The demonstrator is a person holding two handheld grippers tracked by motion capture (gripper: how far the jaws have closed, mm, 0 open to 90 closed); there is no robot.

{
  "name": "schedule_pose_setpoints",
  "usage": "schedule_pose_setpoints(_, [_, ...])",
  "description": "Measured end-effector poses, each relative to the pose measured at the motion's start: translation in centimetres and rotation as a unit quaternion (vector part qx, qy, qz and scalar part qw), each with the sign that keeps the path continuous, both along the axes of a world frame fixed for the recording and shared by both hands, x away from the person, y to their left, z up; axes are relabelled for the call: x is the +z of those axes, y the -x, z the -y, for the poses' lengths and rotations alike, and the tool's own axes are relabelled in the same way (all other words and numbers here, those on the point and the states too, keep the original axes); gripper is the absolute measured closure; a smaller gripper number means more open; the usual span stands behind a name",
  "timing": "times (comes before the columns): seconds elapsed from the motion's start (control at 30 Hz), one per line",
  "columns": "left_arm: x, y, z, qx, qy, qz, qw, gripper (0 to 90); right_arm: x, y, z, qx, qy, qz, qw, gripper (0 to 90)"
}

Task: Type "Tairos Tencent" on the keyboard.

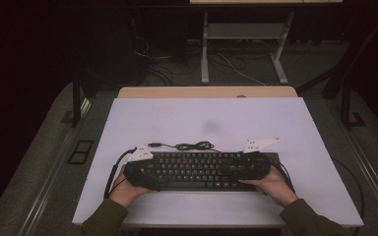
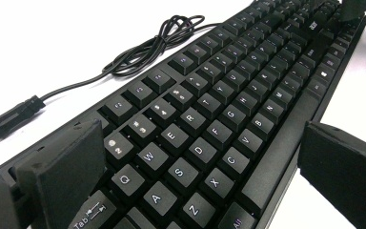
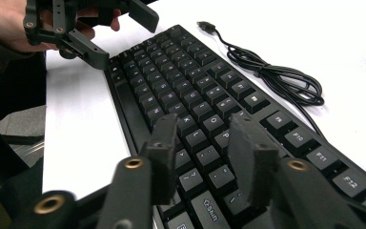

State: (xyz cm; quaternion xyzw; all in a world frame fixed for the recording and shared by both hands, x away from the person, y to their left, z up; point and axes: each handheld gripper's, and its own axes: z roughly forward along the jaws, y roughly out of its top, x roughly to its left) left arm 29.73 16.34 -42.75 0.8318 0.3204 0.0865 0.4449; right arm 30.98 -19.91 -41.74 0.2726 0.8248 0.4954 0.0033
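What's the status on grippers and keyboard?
Left gripper open, jaws astride the keyboard at its left end. Right gripper partly closed over right-end keys, gripping nothing. Cable coiled behind, clear.

Dim room; grey floor (image 1: pixel 39 147) (cables trailing) behind white table (image 1: pixel 256 118).

Matt black plastic keyboard (image 2: pixel 228 109); smooth white table (image 1: pixel 275 123).

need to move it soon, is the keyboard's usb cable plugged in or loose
Loose: the keyboard's cable lies bundled on the table, its USB plug free.
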Motion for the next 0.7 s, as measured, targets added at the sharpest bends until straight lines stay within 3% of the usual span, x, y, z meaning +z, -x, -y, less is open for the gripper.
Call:
schedule_pose_setpoints(0.5, [0.0,0.0,0.0,0.001,0.000,0.002,1.0000,3.8,0.3,-1.1,-1.7,0.018,0.010,-0.003,0.9998,87.6])
schedule_pose_setpoints(0.7, [0.0,0.0,-0.1,0.001,0.000,0.002,1.0000,3.9,0.2,-1.8,-2.5,0.024,0.016,-0.005,0.9996,89.0])
